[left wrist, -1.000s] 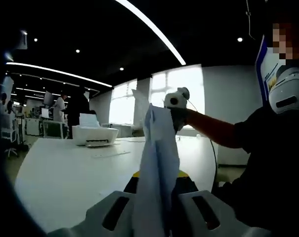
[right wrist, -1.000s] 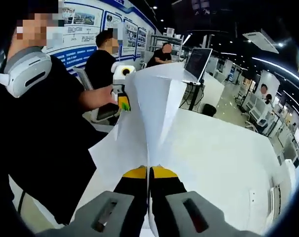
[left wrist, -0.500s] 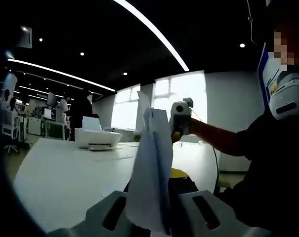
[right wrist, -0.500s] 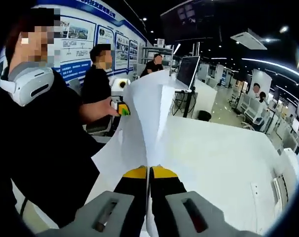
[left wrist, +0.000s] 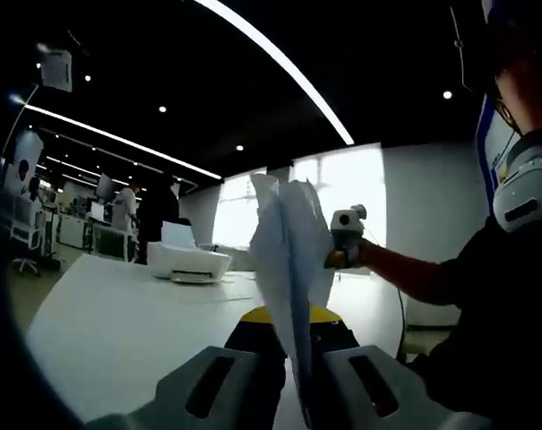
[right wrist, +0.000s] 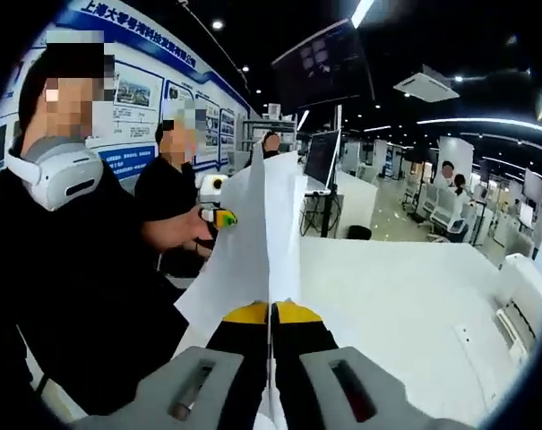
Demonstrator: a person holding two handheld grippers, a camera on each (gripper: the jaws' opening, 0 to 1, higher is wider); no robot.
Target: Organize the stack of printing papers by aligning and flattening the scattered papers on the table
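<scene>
White sheets of paper (left wrist: 288, 260) stand upright off the counter (left wrist: 118, 331), pinched between both tools. In the left gripper view the left hand-held gripper (left wrist: 293, 358) has its yellow-tipped jaws closed on the near edge of the paper, which fans up and narrows toward the far end, where the right hand-held gripper (left wrist: 345, 235) grips it w/ the person's forearm (left wrist: 405, 273) reaching in from the right. In the right gripper view the right hand-held gripper (right wrist: 271, 315) is clamped on the paper (right wrist: 257, 242) too, jaws tight together w/ sheets rising between them; the left hand-held gripper (right wrist: 219, 215) holds the far edge, beside the person's hand. Paper hangs above the counter (right wrist: 396, 296), lower edge near the surface; can't tell if it touches. A printer (left wrist: 188, 260) sits farther back on the counter, a loose sheet just in front of it. The person wears a dark top and a white headset (right wrist: 60, 170) round the neck.
</scene>
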